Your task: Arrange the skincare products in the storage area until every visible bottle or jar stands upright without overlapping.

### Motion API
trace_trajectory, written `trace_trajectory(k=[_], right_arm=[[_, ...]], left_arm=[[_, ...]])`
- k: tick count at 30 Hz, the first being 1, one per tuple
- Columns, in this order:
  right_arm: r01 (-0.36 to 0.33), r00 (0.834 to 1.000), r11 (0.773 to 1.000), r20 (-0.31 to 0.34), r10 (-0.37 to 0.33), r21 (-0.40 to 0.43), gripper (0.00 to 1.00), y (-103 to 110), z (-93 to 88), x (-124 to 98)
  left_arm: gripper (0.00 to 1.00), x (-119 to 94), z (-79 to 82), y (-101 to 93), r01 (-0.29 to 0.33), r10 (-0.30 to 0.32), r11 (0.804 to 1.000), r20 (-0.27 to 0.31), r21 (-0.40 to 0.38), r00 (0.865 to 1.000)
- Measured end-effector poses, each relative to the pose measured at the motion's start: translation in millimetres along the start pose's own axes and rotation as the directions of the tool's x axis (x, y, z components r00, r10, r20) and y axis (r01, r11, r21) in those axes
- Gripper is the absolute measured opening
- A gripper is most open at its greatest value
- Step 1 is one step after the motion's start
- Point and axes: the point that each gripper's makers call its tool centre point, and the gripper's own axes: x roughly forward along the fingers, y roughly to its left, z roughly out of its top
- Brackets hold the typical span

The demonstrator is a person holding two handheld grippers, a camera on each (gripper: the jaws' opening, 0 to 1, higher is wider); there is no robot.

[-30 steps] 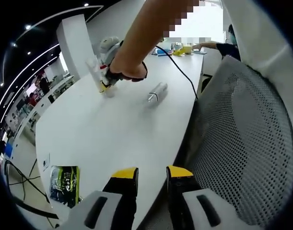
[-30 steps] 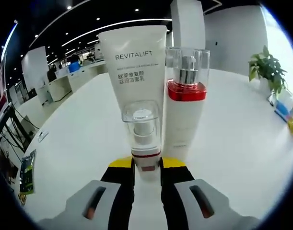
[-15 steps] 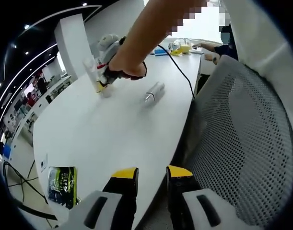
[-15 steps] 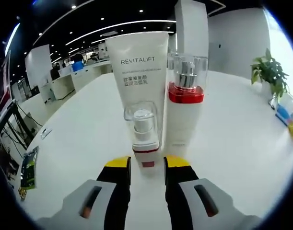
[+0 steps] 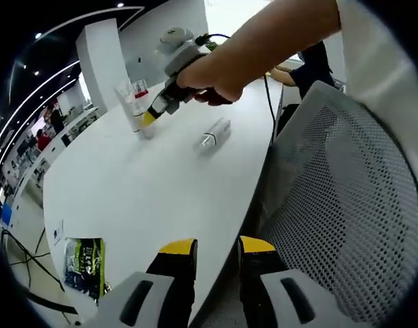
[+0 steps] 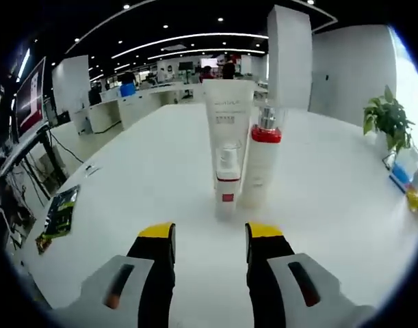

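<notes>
My left tongs (image 5: 217,249) sit parted over the near edge of the white tabletop (image 5: 140,184), holding nothing. Beyond them a silver bottle (image 5: 214,133) lies on its side. Left of that bottle, my right tongs (image 5: 151,115) hover beside the upright skincare products (image 5: 132,102). A mesh chair (image 5: 338,212) stands right of the bottle.

White tube (image 6: 227,116), two pump bottles (image 6: 260,164) upright; silver bottle (image 5: 214,133) lying.
</notes>
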Motion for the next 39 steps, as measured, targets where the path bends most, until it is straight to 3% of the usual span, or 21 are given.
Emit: trace_trajectory(k=[4, 6, 15, 21, 24, 26, 29, 31, 35, 39], right_arm=[[-0.001, 1.000, 1.000, 0.025, 0.001, -0.011, 0.38, 2, 2.5, -23], [0.010, 1.000, 0.997, 0.029, -0.008, -0.075, 0.38, 1, 2.4, -32], [-0.026, 0.999, 0.980, 0.037, 0.033, -0.197, 0.37, 18, -1.9, -74], [-0.058, 0.997, 0.974, 0.040, 0.068, -0.220, 0.36, 23, -2.8, -82], [-0.128, 0.992, 0.959, -0.011, 0.129, -0.251, 0.36, 37, -14.6, -85], [-0.139, 0.990, 0.948, -0.022, 0.138, -0.288, 0.35, 39, -17.8, -88], [-0.169, 0.985, 0.944, -0.020, 0.170, -0.284, 0.34, 45, -19.2, -95], [-0.199, 0.979, 0.929, -0.028, 0.200, -0.311, 0.32, 49, -22.1, -98], [-0.248, 0.967, 0.907, -0.035, 0.251, -0.341, 0.20, 50, -27.1, -103], [-0.273, 0.960, 0.895, -0.045, 0.276, -0.353, 0.26, 40, -35.6, -104]], left_arm=[[0.24, -1, -0.3, 0.2, -0.010, 0.010, 1.000, 0.000, 0.026, 1.000], [0.24, -2, -0.6, 0.8, -0.014, 0.014, 0.999, -0.001, 0.031, 1.000], [0.24, -2, -3.9, 2.5, -0.027, 0.028, 0.998, -0.015, 0.055, 0.999], [0.23, -2, -6.6, 7.5, -0.054, 0.056, 0.996, -0.034, 0.068, 0.998], [0.23, 0, -12.7, 6.4, -0.045, 0.049, 0.997, -0.064, 0.068, 0.997], [0.23, 1, -15.2, 3.6, -0.031, 0.038, 0.996, -0.078, 0.078, 0.996], [0.23, 4, -18.1, -1.9, -0.006, 0.018, 0.994, -0.105, 0.110, 0.994], [0.23, 4, -22.1, -1.1, -0.010, 0.032, 0.987, -0.137, 0.161, 0.990], [0.22, 5, -23.7, 1.1, -0.026, 0.059, 0.980, -0.160, 0.200, 0.985], [0.22, 4, -21.2, 2.7, -0.041, 0.072, 0.978, -0.149, 0.203, 0.986]])
